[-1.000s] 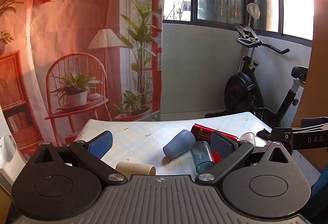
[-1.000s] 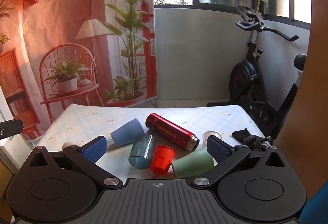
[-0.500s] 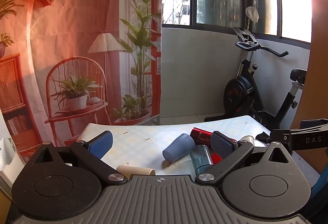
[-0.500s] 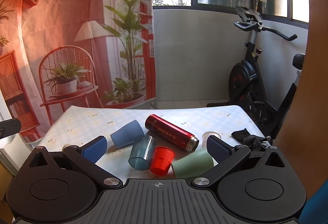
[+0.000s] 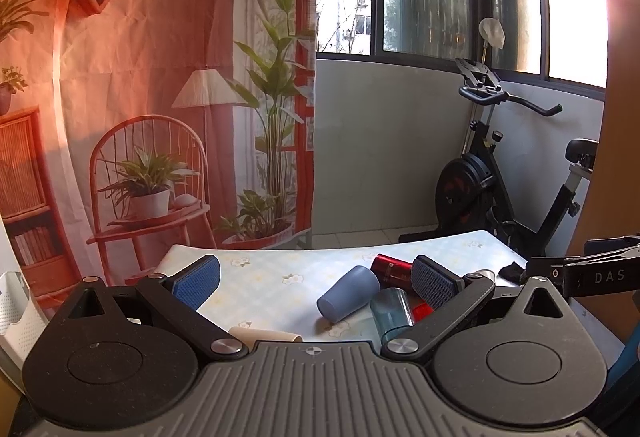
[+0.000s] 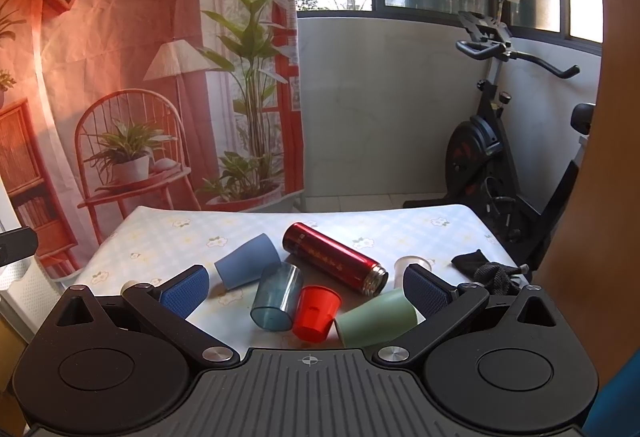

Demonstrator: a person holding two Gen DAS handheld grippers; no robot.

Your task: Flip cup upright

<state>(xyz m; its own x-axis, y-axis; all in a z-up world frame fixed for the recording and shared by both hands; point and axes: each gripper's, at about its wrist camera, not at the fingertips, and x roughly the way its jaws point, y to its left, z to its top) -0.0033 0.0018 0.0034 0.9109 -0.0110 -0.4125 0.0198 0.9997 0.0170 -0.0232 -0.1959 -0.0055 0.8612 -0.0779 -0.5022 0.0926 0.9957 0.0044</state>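
Several cups lie on their sides on the flowered tablecloth [image 6: 360, 225]: a blue cup [image 6: 247, 262], a clear teal cup [image 6: 277, 296], a red cup [image 6: 316, 312], a green cup [image 6: 376, 320] and a cream cup [image 5: 264, 335]. A clear cup [image 6: 412, 264] is partly hidden behind my right fingertip. My right gripper [image 6: 306, 289] is open and empty, above the table's near edge, with the teal, red and green cups between its fingers. My left gripper [image 5: 316, 283] is open and empty; the blue cup [image 5: 347, 297] and teal cup [image 5: 391, 312] lie ahead of it.
A red metal flask [image 6: 334, 257] lies on its side among the cups. A black cloth [image 6: 486, 271] sits at the table's right edge. An exercise bike [image 6: 504, 157] stands behind the table on the right. A printed backdrop [image 6: 140, 77] hangs behind on the left.
Both views have tilted slightly upward, so the table and cups sit lower in frame. Neither gripper has opened or shut. No cup has moved.
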